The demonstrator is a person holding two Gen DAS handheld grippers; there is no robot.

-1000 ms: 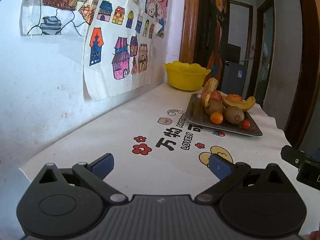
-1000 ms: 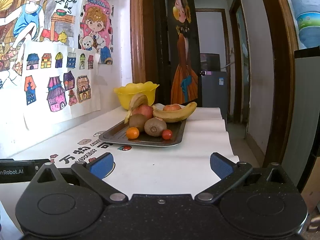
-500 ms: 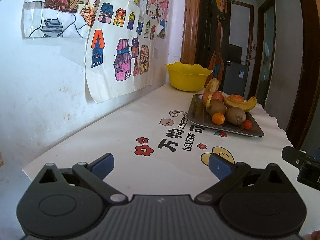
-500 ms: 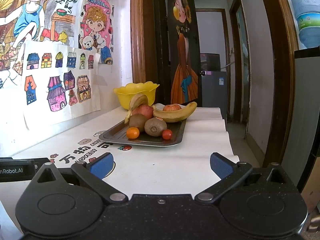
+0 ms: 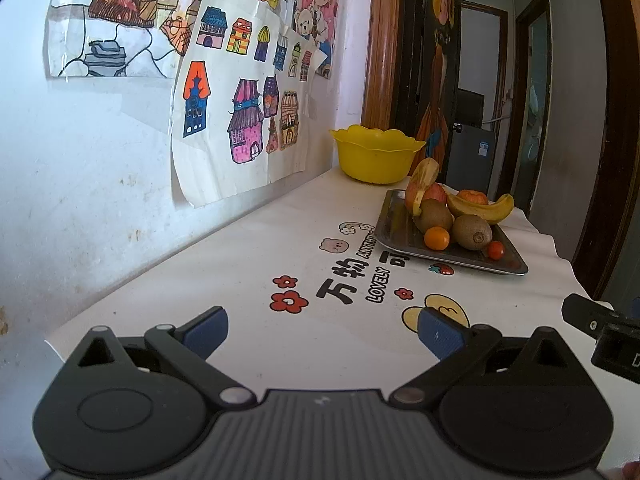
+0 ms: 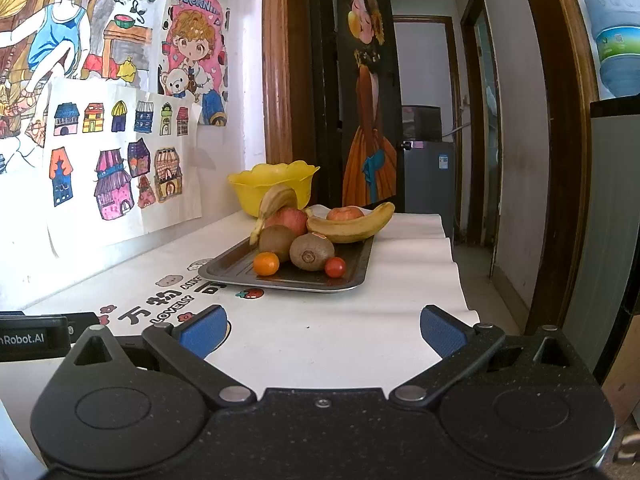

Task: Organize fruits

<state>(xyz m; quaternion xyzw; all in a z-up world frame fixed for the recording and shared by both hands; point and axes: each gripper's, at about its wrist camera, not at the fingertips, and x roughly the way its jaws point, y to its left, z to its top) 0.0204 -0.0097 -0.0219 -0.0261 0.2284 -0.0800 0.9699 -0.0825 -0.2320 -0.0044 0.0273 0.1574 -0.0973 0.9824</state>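
Observation:
A dark metal tray (image 6: 240, 266) (image 5: 396, 230) sits on the white tablecloth, holding two bananas (image 6: 352, 226), two apples (image 6: 286, 218), two kiwis (image 6: 312, 252) (image 5: 472, 232), a small orange (image 6: 266, 263) (image 5: 437, 238) and a cherry tomato (image 6: 335, 267) (image 5: 496, 250). Behind the tray stands a yellow bowl (image 6: 272, 186) (image 5: 376, 156). My left gripper (image 5: 322, 334) hovers open over the near end of the table, well short of the tray. My right gripper (image 6: 322, 332) is open too, facing the tray, nothing between its fingers.
A wall with taped drawings (image 5: 240, 116) runs along the table's left side. The cloth's right edge (image 6: 452, 276) drops off toward a hallway with doorways. The other gripper's body shows at each view's edge (image 5: 600, 332) (image 6: 32, 336).
The left gripper has drifted slightly back and down, so the tray looks a little farther and more table edge shows. The right view is almost unchanged.

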